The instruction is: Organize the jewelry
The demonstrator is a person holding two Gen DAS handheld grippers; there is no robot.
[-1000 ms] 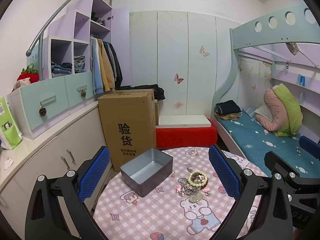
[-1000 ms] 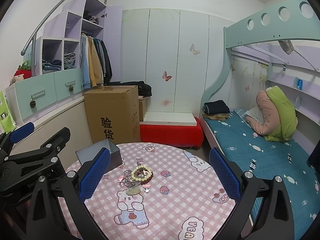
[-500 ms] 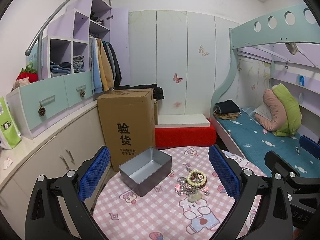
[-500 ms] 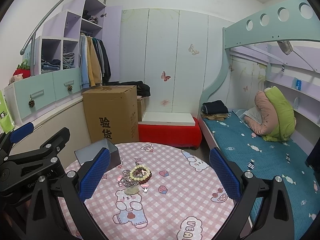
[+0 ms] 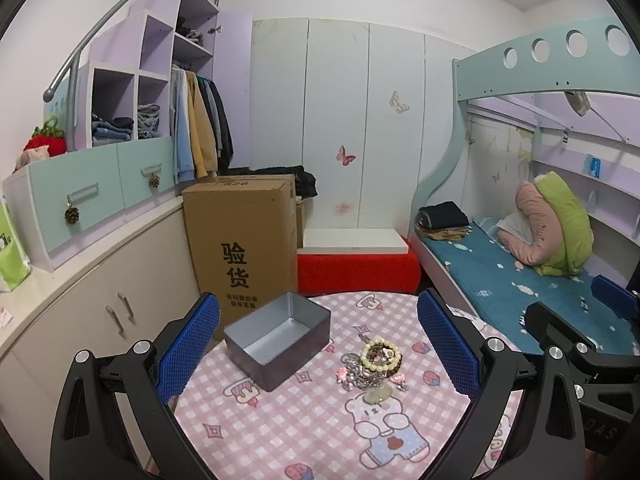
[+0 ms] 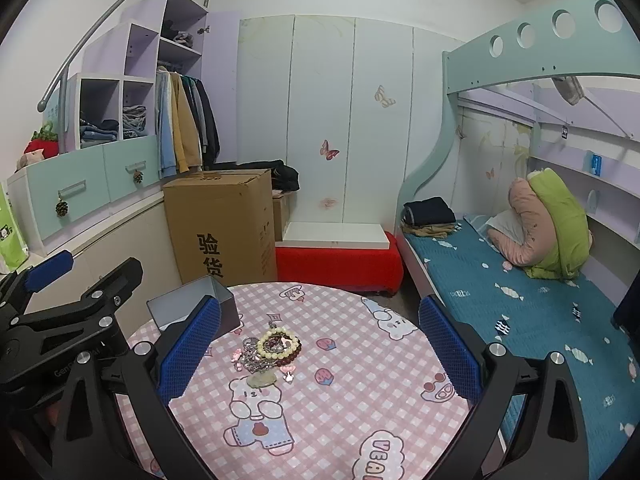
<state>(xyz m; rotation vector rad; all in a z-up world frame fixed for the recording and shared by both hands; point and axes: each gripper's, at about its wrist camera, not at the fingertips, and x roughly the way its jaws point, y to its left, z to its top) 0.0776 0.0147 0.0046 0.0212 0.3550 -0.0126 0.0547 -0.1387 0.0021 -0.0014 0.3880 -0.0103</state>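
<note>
Jewelry (image 5: 374, 364) sits piled mid-table, just right of the tin (image 5: 278, 344), which looks empty. So basically nothing's sorted yet. Left gripper (image 5: 318, 344) and right gripper (image 6: 320, 346) both hang spread wide, holding nothing, above the table (image 6: 360, 412).

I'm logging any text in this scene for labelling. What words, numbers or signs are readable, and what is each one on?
"验货": large black characters on the cardboard box.
Smaller lines under them on that box: too small to read.
"VEA": cut off at the edge, on the pink checked tablecloth.
Embossed letters on the left hand-held gripper body: partly hidden, unreadable.
Green packet: print too blurred.
</note>
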